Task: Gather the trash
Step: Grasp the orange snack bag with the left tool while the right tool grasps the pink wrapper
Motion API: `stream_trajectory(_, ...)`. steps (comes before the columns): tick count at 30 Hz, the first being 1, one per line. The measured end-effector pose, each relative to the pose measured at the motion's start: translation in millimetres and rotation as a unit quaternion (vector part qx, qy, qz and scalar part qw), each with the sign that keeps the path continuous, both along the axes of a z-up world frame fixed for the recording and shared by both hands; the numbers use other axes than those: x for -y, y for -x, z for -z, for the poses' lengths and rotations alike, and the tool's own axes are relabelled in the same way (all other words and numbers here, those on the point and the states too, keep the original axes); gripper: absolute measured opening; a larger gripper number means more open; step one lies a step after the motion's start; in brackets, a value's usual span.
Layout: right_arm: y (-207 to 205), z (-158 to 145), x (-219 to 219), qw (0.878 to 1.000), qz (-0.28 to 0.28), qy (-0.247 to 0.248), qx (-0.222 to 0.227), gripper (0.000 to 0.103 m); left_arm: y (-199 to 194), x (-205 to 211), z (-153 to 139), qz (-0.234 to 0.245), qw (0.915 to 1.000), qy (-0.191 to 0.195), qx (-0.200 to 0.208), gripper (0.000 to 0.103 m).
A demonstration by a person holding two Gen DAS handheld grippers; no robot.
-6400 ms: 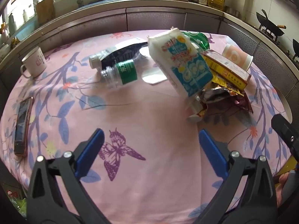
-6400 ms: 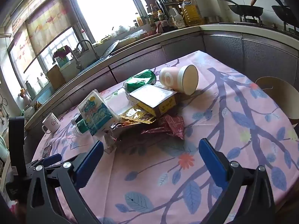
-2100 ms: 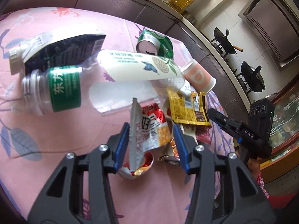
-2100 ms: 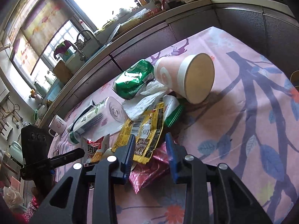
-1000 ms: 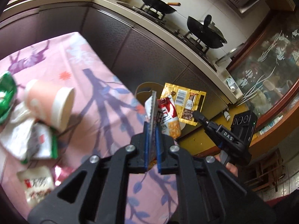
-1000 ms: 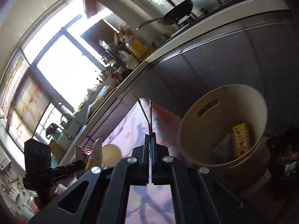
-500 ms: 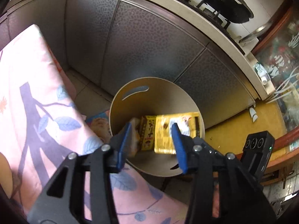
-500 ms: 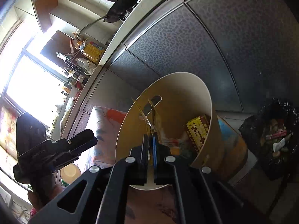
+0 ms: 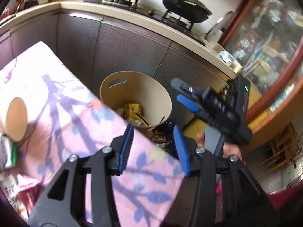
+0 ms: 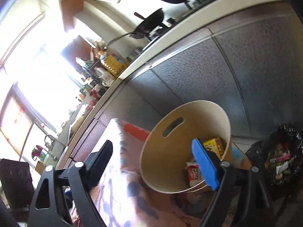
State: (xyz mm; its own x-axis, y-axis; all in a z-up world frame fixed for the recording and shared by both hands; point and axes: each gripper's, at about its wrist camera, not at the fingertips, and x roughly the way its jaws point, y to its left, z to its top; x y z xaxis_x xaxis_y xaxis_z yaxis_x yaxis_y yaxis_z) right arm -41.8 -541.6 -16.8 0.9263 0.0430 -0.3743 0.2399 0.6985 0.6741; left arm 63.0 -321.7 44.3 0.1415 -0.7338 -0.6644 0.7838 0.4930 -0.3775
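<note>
Blur softens both views, so the print on the wrappers (image 9: pixel 135 114) lying in the round, smooth tan bin (image 9: pixel 151 89) on the floor just past the bench (image 9: pixel 56 113) edge cannot be read, and the bin's near rim is cut off behind the pink leaf-patterned cloth. Left tongs (image 9: pixel 153 147) stand partly apart with nothing between their blue pads, while the right tongs (image 10: pixel 151 162), held to the right over the bin, are opening wide and empty. At the far left a paper cup (image 9: pixel 16 119) on its side and a crumpled green-and-white wrapper (image 9: pixel 8 154) are cropped by the frame, and a black bag of scraps (image 10: pixel 280 157) sits right of the bin.
</note>
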Motion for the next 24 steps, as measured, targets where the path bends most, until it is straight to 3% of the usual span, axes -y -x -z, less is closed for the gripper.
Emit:
stream_trajectory(4, -10.9, -0.5, -23.8, 0.995, -0.086, -0.055, 0.006, 0.084, 22.1, -59.0, -1.5, -0.014, 0.9999, 0.008, -0.001, 0.042)
stream_trajectory(9, -39.2, 4.4, -91.2, 0.979, -0.191, -0.045, -0.048, 0.051, 41.7, -150.8, 2.0, -0.089, 0.9959, 0.004, 0.020, 0.043)
stream_trajectory(12, -52.1, 13.0, -140.9, 0.963, -0.256, -0.044, -0.074, 0.044, 47.2, -206.1, 6.3, -0.163, 0.9849, -0.014, 0.058, 0.061)
stream_trajectory(13, -55.8, 16.2, -157.8, 0.957, -0.276, -0.043, -0.083, 0.044, 49.9, -220.6, 8.7, -0.189, 0.9784, -0.025, 0.080, 0.062)
stream_trajectory(18, -72.5, 31.9, -222.5, 0.930, -0.341, -0.057, -0.127, 0.044, 47.8, -248.1, 28.9, -0.237, 0.9632, -0.069, 0.105, 0.062)
stream_trajectory(24, -86.6, 42.0, -240.9, 0.918, -0.351, -0.108, -0.150, 0.044, 44.4, -242.4, 49.1, -0.220, 0.9574, -0.113, 0.149, 0.062)
